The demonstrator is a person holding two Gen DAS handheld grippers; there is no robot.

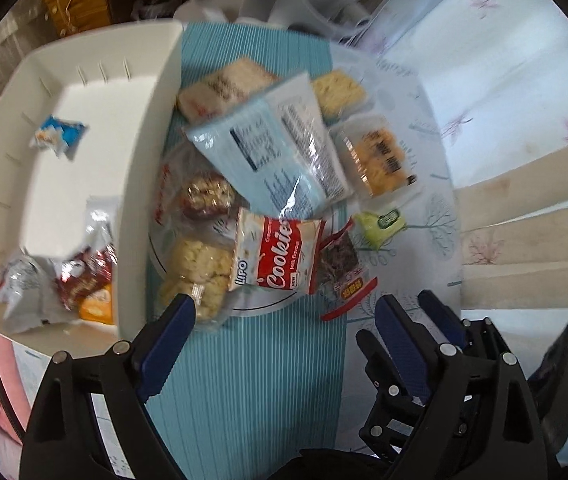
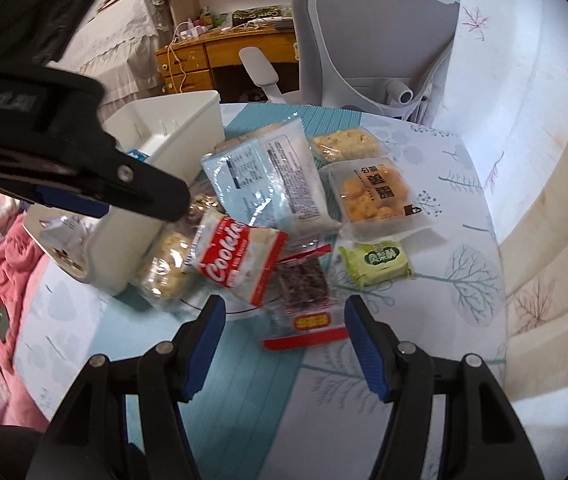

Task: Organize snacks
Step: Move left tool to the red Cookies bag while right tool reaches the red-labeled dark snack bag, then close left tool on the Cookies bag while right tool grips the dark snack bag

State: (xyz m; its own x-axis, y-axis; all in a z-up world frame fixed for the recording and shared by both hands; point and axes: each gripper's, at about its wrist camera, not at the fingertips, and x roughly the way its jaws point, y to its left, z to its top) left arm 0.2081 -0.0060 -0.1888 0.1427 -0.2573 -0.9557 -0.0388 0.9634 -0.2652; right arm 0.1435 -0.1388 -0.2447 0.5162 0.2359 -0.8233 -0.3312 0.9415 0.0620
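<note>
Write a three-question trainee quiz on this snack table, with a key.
1. True or false: the red Cookies packet lies inside the white bin.
2. The right gripper hangs over which packet: A the green one, B the dark red-edged one, C the large pale blue one?
3. Is anything between the left gripper's fingers?

Key: 1 false, it lies on the table outside the bin. 2 B. 3 No, the open jaws hold nothing.

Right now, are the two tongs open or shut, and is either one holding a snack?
Left tongs: open, holding nothing.
Right tongs: open, holding nothing; red-edged clear packet of dark snack lies just ahead.
</note>
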